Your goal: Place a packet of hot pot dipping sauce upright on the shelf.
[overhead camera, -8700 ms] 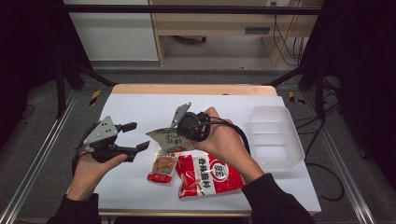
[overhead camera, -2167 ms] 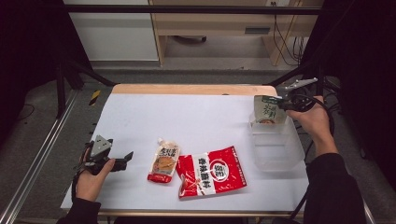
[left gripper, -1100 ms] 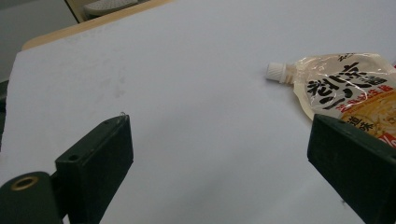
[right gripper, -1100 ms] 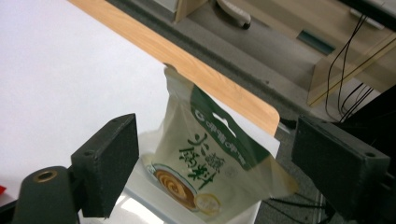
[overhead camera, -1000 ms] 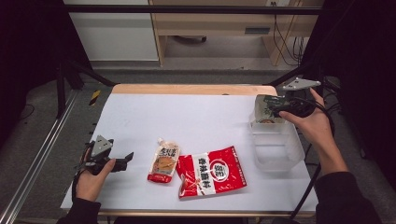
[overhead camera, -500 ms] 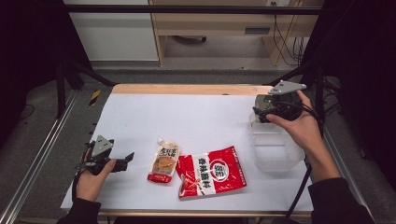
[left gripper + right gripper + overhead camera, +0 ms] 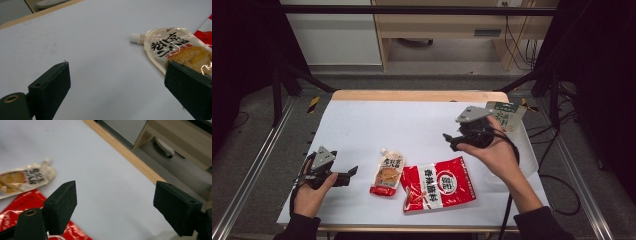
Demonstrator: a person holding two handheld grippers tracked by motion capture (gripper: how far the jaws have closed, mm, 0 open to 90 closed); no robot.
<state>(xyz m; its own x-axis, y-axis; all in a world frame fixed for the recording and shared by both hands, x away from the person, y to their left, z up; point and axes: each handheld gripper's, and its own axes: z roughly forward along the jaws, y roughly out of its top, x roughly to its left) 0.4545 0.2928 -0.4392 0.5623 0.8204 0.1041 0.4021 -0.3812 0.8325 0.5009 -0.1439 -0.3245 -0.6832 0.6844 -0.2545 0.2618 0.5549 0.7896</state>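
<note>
My right gripper (image 7: 450, 140) hovers open over the white table, right of centre. Its jaws have just been closing a little, with nothing between them (image 7: 115, 192). Behind that hand a green-and-white pouch (image 7: 505, 113) leans upright in the clear bin (image 7: 532, 165). A spouted sauce pouch (image 7: 388, 172) and a red snack bag (image 7: 439, 184) lie flat near the front. The right gripper view looks down past both, the sauce pouch (image 7: 25, 178) and the red bag (image 7: 20, 210). My left gripper (image 7: 352, 173) rests open at the front left, its jaws (image 7: 117, 75) aimed at the sauce pouch (image 7: 175, 47).
The table's wooden back edge (image 7: 417, 95) runs along the far side. Black frame rails (image 7: 259, 165) flank the table. Cables (image 7: 562, 190) trail on the floor at the right. Bare white surface (image 7: 402, 125) lies between the two grippers.
My right hand has swung left from the bin to over the table, leaving the green-and-white pouch standing in the bin. The left hand has stayed put.
</note>
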